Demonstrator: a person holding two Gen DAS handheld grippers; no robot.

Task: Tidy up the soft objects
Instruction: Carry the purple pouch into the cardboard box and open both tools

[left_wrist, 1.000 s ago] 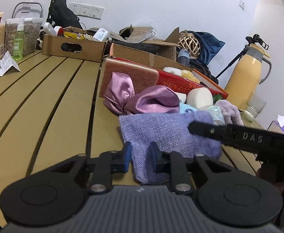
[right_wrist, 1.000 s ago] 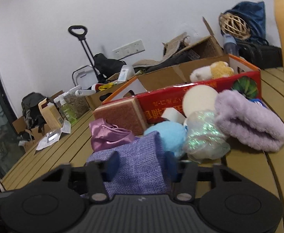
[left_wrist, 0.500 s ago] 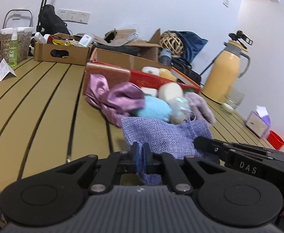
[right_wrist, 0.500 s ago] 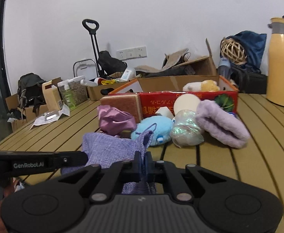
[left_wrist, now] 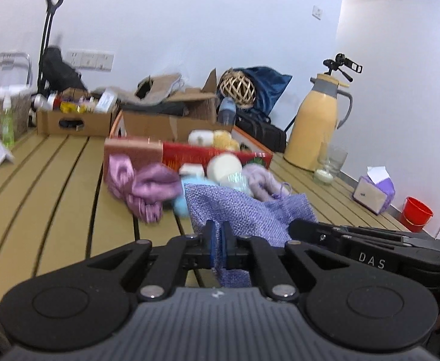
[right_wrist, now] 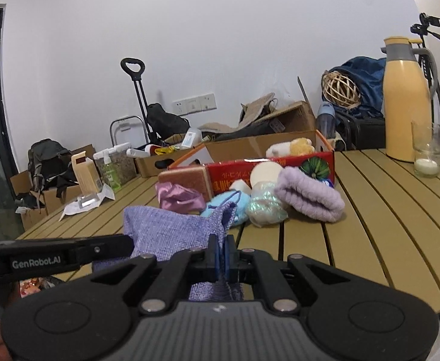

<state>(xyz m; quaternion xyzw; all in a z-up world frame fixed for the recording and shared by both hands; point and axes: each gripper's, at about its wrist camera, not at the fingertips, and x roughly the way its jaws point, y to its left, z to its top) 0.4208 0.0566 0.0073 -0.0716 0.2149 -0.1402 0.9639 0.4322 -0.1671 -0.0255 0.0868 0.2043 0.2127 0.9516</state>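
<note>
A purple woven cloth bag [left_wrist: 244, 210] hangs between both grippers above the slatted table. My left gripper [left_wrist: 219, 234] is shut on its left edge; my right gripper [right_wrist: 221, 248] is shut on its right edge, and the bag shows there too [right_wrist: 171, 228]. Behind lie a pink satin cloth [right_wrist: 179, 197], a light blue plush [right_wrist: 227, 204], a shiny pale pouf [right_wrist: 265, 207], a fuzzy lilac roll [right_wrist: 310, 197] and a round cream sponge [right_wrist: 265, 173]. They sit in front of a red cardboard box [right_wrist: 235, 174].
A brown sponge block [right_wrist: 186, 177] leans on the box. A yellow thermos [right_wrist: 405, 108] and a glass with a candle [right_wrist: 427, 153] stand back right. Cardboard boxes [left_wrist: 75, 120], a spray bottle [right_wrist: 110, 171] and a tissue box [left_wrist: 373, 191] ring the table [right_wrist: 370, 210].
Both grippers closed on the purple bag's edges and lifted it back toward me, uncovering the blue plush and shiny pouf behind it.
</note>
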